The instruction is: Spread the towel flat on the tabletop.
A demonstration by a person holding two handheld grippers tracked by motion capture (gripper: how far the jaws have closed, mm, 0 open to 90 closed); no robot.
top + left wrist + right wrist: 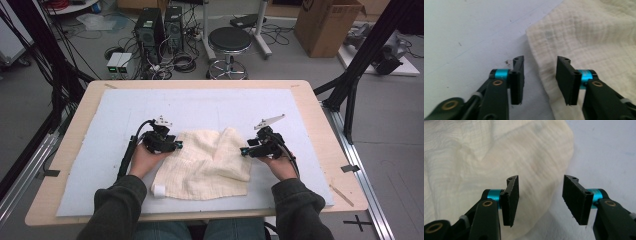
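One wooden table carries everything you are working on, and most of its top is covered by a pale blue-grey mat. On the near half of that mat lies a cream waffle-weave cloth, rumpled and partly folded, with one flap doubled over at its right side and a small white tag at its near left corner. Your forearms in dark sleeves come in from the near edge, one on each side of the cloth. Your left gripper sits at the cloth's far left corner, its jaws aimed inward toward the fabric. In the left gripper view its jaws stand partly open with nothing pinched between them; the cloth's edge runs just ahead of and under the gap, one jaw over bare mat and the other over the fabric. Your right gripper sits at the cloth's right edge, beside the doubled-over flap, also pointing inward. In the right gripper view its jaws are likewise spread about halfway and hold nothing; the rounded fold of the cloth lies ahead of and beneath the gap, with mat under the other jaw. Whether either set of jaws touches the fabric, you cannot tell from these views.
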